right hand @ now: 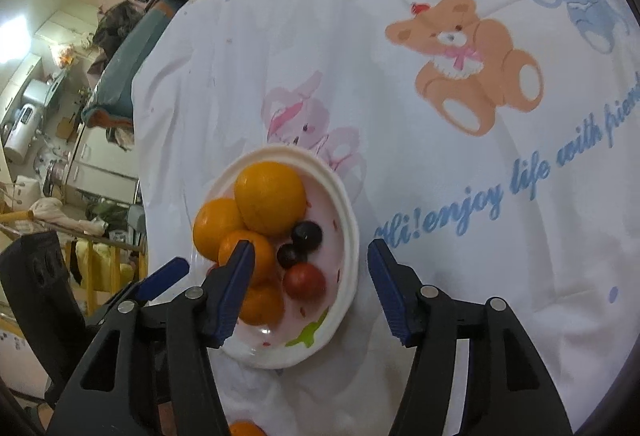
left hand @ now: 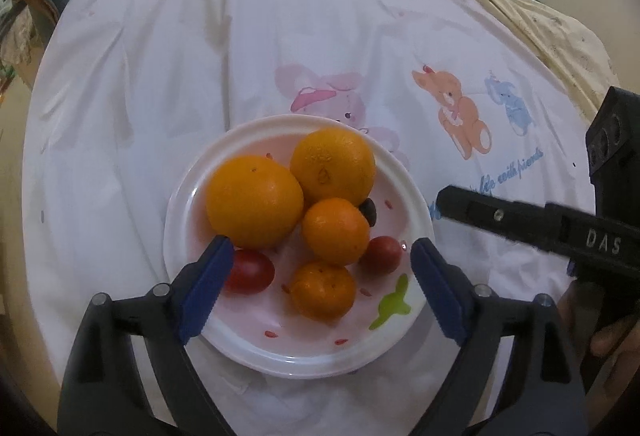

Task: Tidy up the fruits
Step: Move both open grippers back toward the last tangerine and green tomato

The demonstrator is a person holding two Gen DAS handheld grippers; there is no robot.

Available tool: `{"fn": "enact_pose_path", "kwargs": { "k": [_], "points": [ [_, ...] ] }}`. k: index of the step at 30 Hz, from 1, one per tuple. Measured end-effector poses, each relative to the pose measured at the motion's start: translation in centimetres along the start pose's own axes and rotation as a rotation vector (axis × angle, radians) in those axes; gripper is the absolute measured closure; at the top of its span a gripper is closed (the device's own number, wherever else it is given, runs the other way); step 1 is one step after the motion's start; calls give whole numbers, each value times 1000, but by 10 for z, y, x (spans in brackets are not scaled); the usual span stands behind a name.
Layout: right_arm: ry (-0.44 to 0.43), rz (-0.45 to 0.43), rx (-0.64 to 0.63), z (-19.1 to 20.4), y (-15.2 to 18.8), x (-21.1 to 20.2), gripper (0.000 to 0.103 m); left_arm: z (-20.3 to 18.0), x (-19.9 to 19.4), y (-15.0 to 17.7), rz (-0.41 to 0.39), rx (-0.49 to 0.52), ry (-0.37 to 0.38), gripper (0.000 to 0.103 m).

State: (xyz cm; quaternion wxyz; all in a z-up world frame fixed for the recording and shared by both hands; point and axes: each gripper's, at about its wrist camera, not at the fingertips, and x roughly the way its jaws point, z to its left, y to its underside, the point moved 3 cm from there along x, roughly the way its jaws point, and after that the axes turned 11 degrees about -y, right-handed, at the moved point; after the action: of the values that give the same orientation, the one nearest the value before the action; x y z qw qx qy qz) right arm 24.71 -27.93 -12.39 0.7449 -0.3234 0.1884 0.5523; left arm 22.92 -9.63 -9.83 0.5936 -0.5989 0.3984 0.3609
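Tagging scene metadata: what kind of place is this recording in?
Likely a lived-in home. The bowl of fruit sits on a white cartoon-bear cloth over what looks like bedding, and the right wrist view shows cluttered cabinets with piled clothes behind.

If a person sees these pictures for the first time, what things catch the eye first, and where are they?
First, the white plate in the middle of the cloth, piled with oranges, two red tomatoes and dark grapes. Next, the printed teddy bear on the white cloth, to the plate's upper right. Both the left gripper and right gripper hover open at the plate.
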Motion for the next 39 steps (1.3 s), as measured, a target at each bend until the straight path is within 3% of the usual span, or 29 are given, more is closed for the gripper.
{"fn": "enact_pose_path", "kwargs": {
  "k": [6,22,31,39],
  "points": [
    [18,-31,15,-6,-5,-8,41,6,-1,2,-2,-3,-53,15],
    [52,-68,-33,7,9,-29,41,22,-33,8,-35,-70,-99,15],
    [54,-93,-27,14,33,-55,41,31,-65,30,-50,-73,-138,15],
    [58,-84,-24,22,72,-70,41,36,-93,63,-59,-78,-130,15]
  ]
}}
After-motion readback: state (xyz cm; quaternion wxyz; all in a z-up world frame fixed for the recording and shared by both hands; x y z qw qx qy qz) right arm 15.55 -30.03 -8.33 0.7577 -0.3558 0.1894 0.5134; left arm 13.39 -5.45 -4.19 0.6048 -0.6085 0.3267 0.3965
